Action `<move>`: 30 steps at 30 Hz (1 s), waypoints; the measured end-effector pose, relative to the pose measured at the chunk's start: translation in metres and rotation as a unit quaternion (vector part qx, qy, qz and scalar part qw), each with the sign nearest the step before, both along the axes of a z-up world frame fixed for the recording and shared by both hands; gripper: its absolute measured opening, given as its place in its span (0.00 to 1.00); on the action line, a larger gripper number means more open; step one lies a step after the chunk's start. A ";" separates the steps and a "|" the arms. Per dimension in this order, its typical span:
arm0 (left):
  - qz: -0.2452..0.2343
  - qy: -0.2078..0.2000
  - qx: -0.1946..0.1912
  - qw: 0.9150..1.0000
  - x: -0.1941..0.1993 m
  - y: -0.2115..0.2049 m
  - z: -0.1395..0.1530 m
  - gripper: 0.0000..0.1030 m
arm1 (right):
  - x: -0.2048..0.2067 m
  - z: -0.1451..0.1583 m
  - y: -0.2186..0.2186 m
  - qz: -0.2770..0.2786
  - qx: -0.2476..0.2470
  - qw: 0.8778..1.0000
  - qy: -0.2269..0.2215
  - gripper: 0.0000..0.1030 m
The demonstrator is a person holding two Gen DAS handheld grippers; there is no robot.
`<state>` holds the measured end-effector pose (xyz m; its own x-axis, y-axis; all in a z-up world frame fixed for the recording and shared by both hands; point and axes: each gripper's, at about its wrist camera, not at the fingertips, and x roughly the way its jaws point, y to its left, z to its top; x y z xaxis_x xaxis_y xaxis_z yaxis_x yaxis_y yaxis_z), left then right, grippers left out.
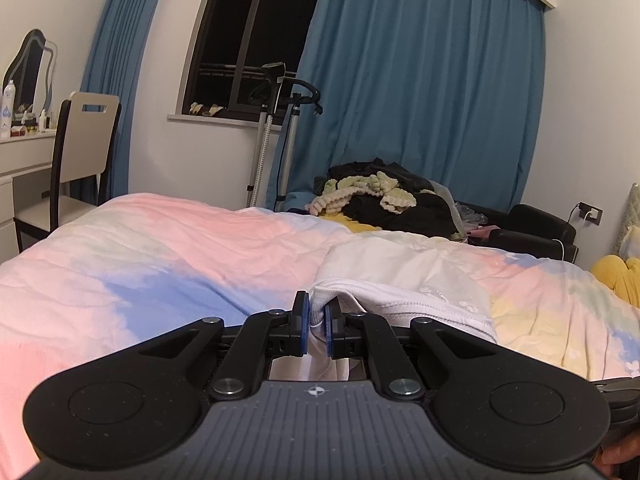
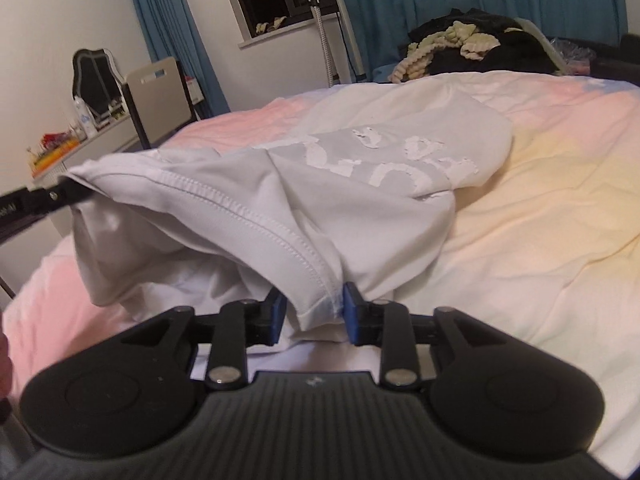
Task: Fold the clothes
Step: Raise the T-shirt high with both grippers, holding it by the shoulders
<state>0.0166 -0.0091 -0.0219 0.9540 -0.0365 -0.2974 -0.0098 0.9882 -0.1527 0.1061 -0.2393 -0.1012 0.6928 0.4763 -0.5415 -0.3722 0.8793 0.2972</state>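
Note:
A white T-shirt [image 1: 400,300] with a torn white print [image 2: 400,160] lies on the pastel quilt [image 2: 540,220] of a bed. My left gripper [image 1: 317,312] is shut on a fold at the shirt's edge and holds it a little off the quilt. In the right wrist view the left gripper [image 2: 68,194] pinches the shirt at the far left. The stitched hem runs from there down to my right gripper [image 2: 314,312]. Its jaws stand apart with the hem corner hanging loose between the blue pads [image 2: 354,314].
A pile of dark and cream clothes [image 1: 380,196] sits at the bed's far side, with a black sofa [image 1: 536,224] beside it. A chair [image 1: 88,140] and dressing table [image 1: 24,152] stand left. A garment steamer [image 1: 272,120] stands by the window.

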 end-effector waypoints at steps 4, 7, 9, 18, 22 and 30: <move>0.001 0.002 0.002 1.000 0.002 0.001 0.000 0.09 | -0.006 0.005 0.008 0.006 -0.022 1.000 -0.016 0.39; 0.004 0.003 0.005 1.000 0.004 -0.001 -0.001 0.09 | -0.007 0.008 0.008 -0.004 -0.027 0.999 -0.024 0.35; 0.007 0.004 0.004 1.000 0.005 -0.001 -0.002 0.09 | -0.006 0.009 0.005 -0.017 -0.026 0.999 -0.028 0.13; -0.013 -0.051 -0.021 0.998 -0.012 0.007 0.021 0.07 | -0.044 0.069 -0.013 -0.070 0.015 0.979 -0.189 0.06; -0.020 -0.102 -0.051 0.993 -0.033 0.017 0.065 0.07 | -0.082 0.136 -0.016 -0.066 0.028 0.954 -0.292 0.06; -0.042 -0.253 -0.044 0.966 -0.085 0.024 0.220 0.07 | -0.143 0.296 -0.018 -0.040 0.025 0.897 -0.440 0.06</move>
<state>-0.0689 0.0144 0.1979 0.9691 -0.1240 0.2130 0.1675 0.9654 -0.2000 -0.0368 -0.2577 0.1951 0.8743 0.4145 0.2525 -0.4186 0.9073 -0.0399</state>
